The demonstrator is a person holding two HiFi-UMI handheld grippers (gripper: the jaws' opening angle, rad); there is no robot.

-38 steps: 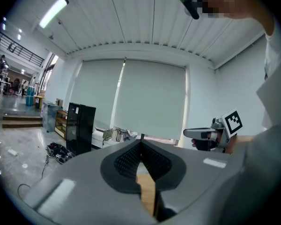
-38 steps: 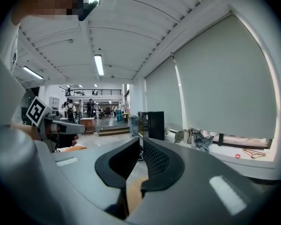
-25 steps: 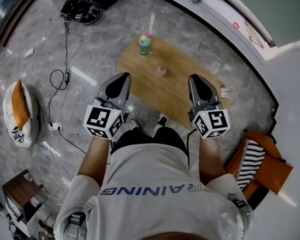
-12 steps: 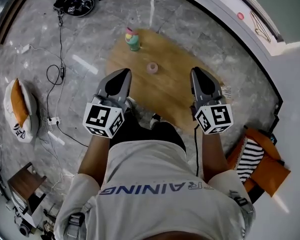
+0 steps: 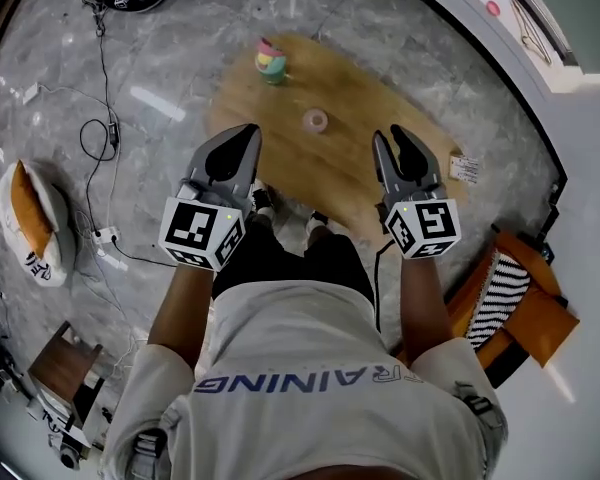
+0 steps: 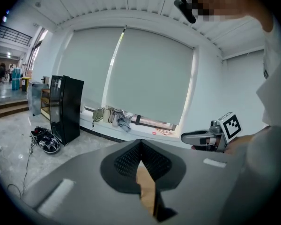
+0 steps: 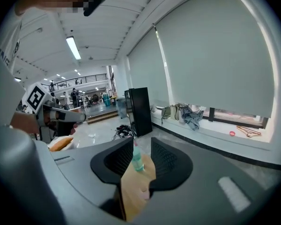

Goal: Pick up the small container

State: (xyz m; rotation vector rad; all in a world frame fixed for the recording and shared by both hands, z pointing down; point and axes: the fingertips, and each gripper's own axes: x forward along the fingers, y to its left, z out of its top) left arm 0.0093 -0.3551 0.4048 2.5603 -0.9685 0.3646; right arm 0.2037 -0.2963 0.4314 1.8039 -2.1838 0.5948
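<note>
Opening its jaws now, the right gripper is holding nothing; a second ago they were together. The left gripper is keeping its jaws pressed together. Farther on, the small container is standing upright on the wooden table, mouth up.

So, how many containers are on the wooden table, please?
2: a colourful bottle at the far end of the table, and the small pink container nearer its middle. None seems hidden.

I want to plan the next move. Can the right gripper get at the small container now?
Probably yes. The right gripper, jaws opening and empty, has only bare table between it and the container; the bottle stands farther off.
</note>
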